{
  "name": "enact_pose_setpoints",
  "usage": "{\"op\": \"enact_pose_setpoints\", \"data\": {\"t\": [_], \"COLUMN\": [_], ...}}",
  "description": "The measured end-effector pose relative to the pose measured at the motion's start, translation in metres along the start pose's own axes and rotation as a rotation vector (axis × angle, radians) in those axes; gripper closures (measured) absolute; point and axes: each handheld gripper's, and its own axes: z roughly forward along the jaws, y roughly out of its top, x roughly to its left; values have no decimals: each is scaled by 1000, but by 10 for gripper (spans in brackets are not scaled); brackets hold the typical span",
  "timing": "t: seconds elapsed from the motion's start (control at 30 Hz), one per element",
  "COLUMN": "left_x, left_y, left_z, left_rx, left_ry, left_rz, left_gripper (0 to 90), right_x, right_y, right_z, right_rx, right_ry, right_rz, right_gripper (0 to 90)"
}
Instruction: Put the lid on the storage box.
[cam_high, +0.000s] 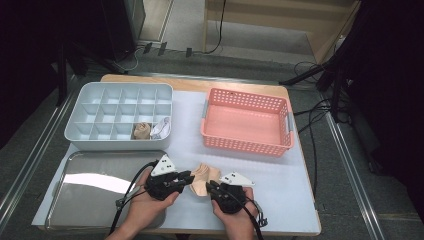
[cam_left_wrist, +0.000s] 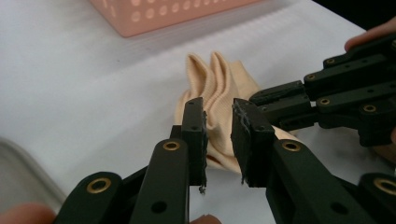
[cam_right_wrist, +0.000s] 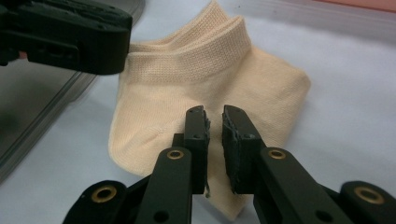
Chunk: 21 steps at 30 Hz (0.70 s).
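White-covered tabletop (cam_high: 280, 170) in a dark room, cables and stand legs around its edges. At 10 o'clock on it sits a grey divider box (cam_high: 120, 116), two rolled socks (cam_high: 151, 130) in its near-right cells; at 2 o'clock an empty pink basket (cam_high: 247, 121); at 8 o'clock a steel tray (cam_high: 95, 187).

Work in hand: a peach ankle sock (cam_high: 204, 178) lying flat at 6 o'clock, near the front edge, just right of the tray.

Key relation: the sock lies between the two tools. From the left hand-held gripper (cam_high: 186, 178) it sits at 3 o'clock, right at the tips; from the right hand-held gripper (cam_high: 212, 187) at 11 o'clock, likewise at the tips. Both about equally near. In the right gripper view the sock (cam_right_wrist: 210, 88) runs away from the jaws, ribbed cuff at the far end, body nearest; a fold or roll would likely run along that axis.

Left hand-held gripper (cam_left_wrist: 219, 135): jaws nearly together, a narrow gap, hovering over the sock's (cam_left_wrist: 219, 88) near edge. Cloth shows through the gap, but I cannot tell whether any is pinched.

Right hand-held gripper (cam_right_wrist: 214, 140): jaws down to a slit over the near part of the sock; whether a pinch of fabric is caught between the pads, I cannot tell.
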Motion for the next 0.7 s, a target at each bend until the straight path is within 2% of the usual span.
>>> {"op": "enact_pose_setpoints", "data": {"t": [0.1,0.23,0.37,0.4,0.53,0.7], "left_x": [-4,-7,-8,-8,-2,8], "left_y": [-1,-3,-2,-2,-1,-6], "left_z": [3,8,5,3,-4,3], "left_rx": [15,60,55,53,37,78], "left_ry": [22,49,28,35,40,57], "left_rz": [36,60,66,69,55,13], "left_gripper": [775,841,895,897,900,900], "right_x": [0,0,0,0,0,2], "right_y": [0,-1,-1,-1,-1,-1], "right_z": [0,0,0,0,1,2], "right_rx": [-1,-1,-2,-2,-3,-3], "right_ry": [2,4,5,5,1,-19], "right_rz": [3,3,3,3,-11,-28], "right_gripper": [800,794,793,792,803,805]}}
